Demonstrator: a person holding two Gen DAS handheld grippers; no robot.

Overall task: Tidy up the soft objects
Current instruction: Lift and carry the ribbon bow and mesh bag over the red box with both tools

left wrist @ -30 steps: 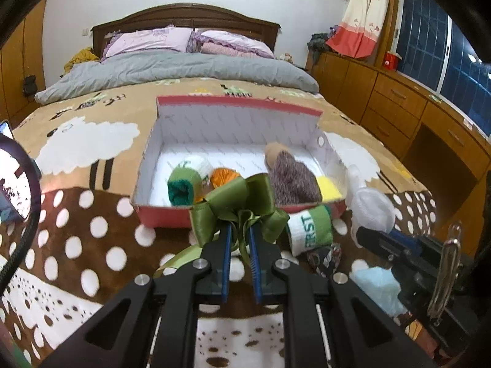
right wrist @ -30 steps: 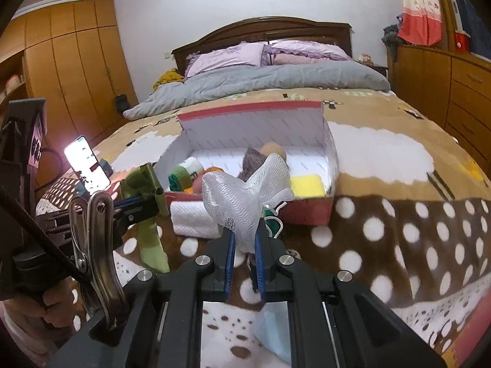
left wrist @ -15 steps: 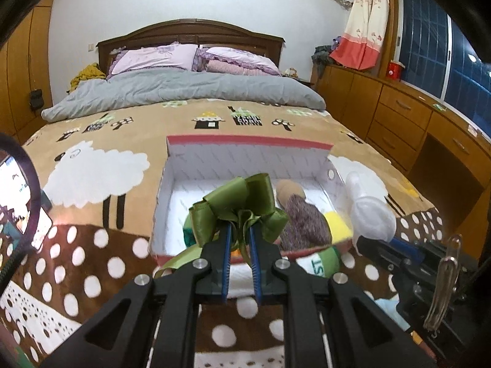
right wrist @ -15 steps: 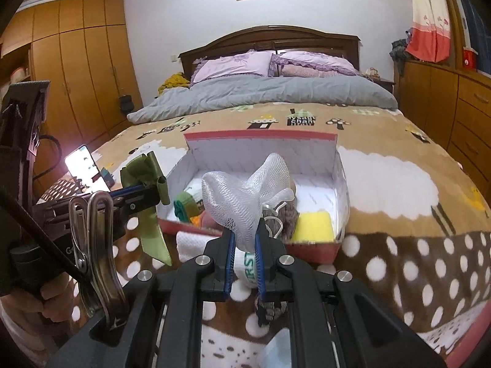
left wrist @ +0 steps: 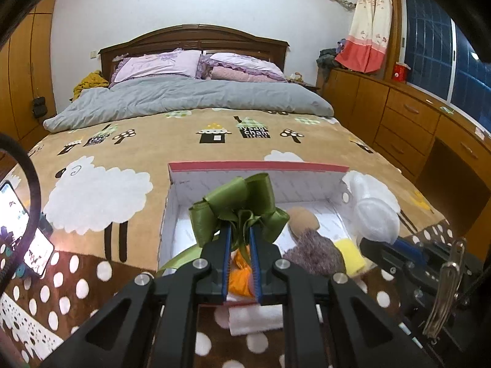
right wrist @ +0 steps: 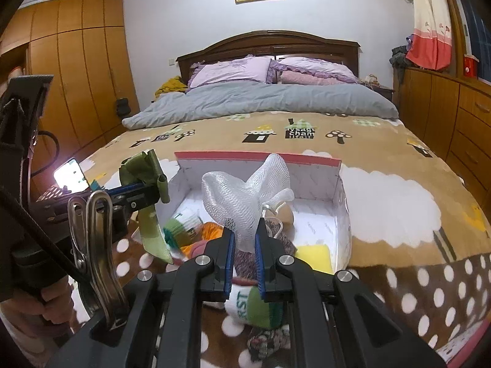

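Observation:
My left gripper (left wrist: 240,233) is shut on a green ribbon bow (left wrist: 237,207) and holds it above the near edge of the open red-rimmed white box (left wrist: 257,166). My right gripper (right wrist: 245,237) is shut on a white mesh pouf (right wrist: 245,191), also raised over the box (right wrist: 257,155). Inside the box lie a purple-brown plush (left wrist: 310,245), a yellow sponge (left wrist: 349,250), an orange item (left wrist: 241,279) and a green-white rolled sock (right wrist: 182,225). In front of the box lie a white cloth (left wrist: 256,319) and a green-white sock (right wrist: 257,305).
The box sits on a brown sheep-print blanket (left wrist: 98,193) on a bed with a grey duvet (left wrist: 190,96). A lit phone (left wrist: 18,230) stands at the left. Wooden drawers (left wrist: 408,122) line the right wall. A dark knitted item (right wrist: 268,342) lies near the front.
Both grippers have risen and moved forward towards the box, each still holding its item. The box now sits lower in both views.

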